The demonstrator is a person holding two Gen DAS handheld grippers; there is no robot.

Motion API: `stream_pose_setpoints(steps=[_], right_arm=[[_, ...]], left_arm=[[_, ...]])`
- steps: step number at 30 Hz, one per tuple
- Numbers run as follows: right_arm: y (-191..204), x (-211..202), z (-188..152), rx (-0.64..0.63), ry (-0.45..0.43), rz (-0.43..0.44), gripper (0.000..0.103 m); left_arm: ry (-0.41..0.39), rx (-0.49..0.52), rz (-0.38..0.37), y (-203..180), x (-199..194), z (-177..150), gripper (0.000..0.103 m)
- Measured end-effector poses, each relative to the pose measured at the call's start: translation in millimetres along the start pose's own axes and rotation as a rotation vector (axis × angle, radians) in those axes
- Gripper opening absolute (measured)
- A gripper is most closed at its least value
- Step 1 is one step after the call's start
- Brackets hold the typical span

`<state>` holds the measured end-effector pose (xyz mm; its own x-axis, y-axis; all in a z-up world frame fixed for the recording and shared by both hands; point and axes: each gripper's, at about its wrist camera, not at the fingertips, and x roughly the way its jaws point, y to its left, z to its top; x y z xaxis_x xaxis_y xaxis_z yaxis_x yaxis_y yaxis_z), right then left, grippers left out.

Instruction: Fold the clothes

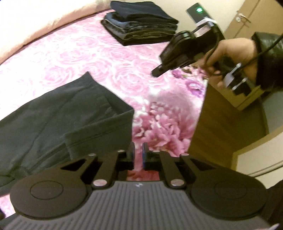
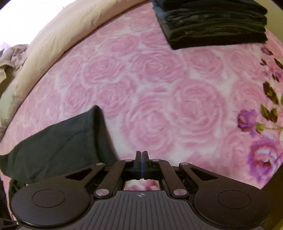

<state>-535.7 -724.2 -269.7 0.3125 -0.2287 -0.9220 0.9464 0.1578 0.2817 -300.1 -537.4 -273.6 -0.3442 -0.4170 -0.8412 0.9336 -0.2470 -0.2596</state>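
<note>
Pink rose-patterned blanket [image 2: 159,85], beige pillow [image 2: 58,35] along its edge, wooden cabinet [image 1: 221,120], door [image 1: 256,16]

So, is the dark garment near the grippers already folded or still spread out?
Partly folded: the dark garment lies on the pink blanket with one layer turned over itself, unlike the neat folded stack.

Right gripper [image 2: 142,157], jaws pressed together (nothing between them), above the rose-patterned blanket [image 2: 159,92]; dark garment [image 2: 60,141] left of the fingers; folded dark stack [image 2: 212,23] far ahead-right.
</note>
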Motion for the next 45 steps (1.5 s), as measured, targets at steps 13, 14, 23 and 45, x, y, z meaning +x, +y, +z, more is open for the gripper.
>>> stream_pose_setpoints(steps=[13, 14, 23, 45], right_arm=[[63.5, 75.8, -0.4, -0.153, 0.038, 0.215, 0.083], [67.8, 88.2, 2.5, -0.168, 0.049, 0.22, 0.083], [78.2, 116.3, 22.4, -0.252, 0.072, 0.264, 0.007], [-25.0, 22.0, 57.1, -0.153, -0.045, 0.145, 0.074]], left_arm=[[0.077, -0.124, 0.231, 63.7, 39.0, -26.9, 0.055], [0.085, -0.136, 0.236, 63.9, 47.0, -27.8, 0.054], [0.113, -0.019, 0.118, 13.2, 54.8, -17.7, 0.001], [0.07, 0.122, 0.014, -54.5, 62.2, 31.4, 0.023]])
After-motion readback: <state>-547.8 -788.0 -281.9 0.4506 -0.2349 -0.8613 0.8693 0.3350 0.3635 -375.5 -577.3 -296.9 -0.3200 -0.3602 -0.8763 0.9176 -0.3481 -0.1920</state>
